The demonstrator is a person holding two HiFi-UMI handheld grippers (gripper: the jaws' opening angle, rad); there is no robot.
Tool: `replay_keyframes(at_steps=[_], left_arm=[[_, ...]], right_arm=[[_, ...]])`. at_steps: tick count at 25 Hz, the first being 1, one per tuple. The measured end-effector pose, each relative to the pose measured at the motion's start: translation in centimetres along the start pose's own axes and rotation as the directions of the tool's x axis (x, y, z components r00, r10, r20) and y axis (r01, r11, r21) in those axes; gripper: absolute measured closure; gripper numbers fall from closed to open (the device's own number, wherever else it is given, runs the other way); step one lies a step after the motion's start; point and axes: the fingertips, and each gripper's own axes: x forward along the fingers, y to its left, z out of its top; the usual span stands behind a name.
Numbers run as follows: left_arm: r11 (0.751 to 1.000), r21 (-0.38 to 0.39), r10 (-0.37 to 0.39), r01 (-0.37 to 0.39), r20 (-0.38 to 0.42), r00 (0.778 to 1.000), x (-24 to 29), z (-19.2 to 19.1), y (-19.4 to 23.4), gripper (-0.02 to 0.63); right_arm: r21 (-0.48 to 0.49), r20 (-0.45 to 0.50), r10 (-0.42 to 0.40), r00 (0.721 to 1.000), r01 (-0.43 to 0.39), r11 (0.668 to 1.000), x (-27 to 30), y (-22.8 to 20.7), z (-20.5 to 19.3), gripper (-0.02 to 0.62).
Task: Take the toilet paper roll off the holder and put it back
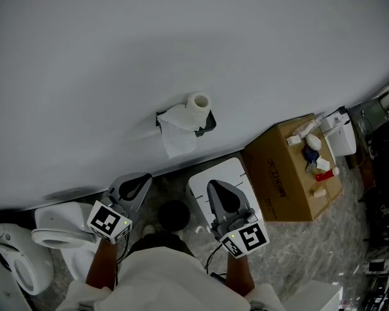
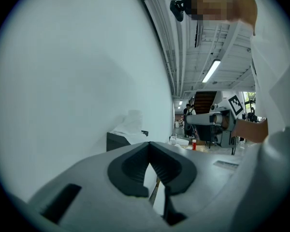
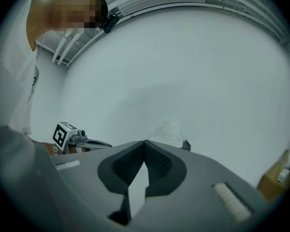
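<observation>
Toilet paper roll (image 1: 197, 103) hides most of its holder (image 1: 209, 123).

The holder (image 1: 210, 123) is mostly hidden behind the toilet paper roll (image 1: 197, 102).

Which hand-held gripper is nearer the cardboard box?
The right hand-held gripper, on the cardboard box side; the left hand-held gripper is toward the toilet.

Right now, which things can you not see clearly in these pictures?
Head view: hanging paper covers most of the holder, so how the roll sits is hidden.
Head view: small items on the box are too small to name.
Left gripper view: the jaws hide the holder's lower part.
</observation>
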Motion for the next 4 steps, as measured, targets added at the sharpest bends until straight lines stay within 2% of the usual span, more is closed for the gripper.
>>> replay_keyframes(at_steps=[4], left_arm=[[1.0,0.0,-0.003,0.003,0.004,1.0,0.03,0.09,-0.23,0.606]], right_arm=[[-0.007,0.003,-0.004,1.0,0.004,1.0,-0.21,-0.09,0.25,0.588]])
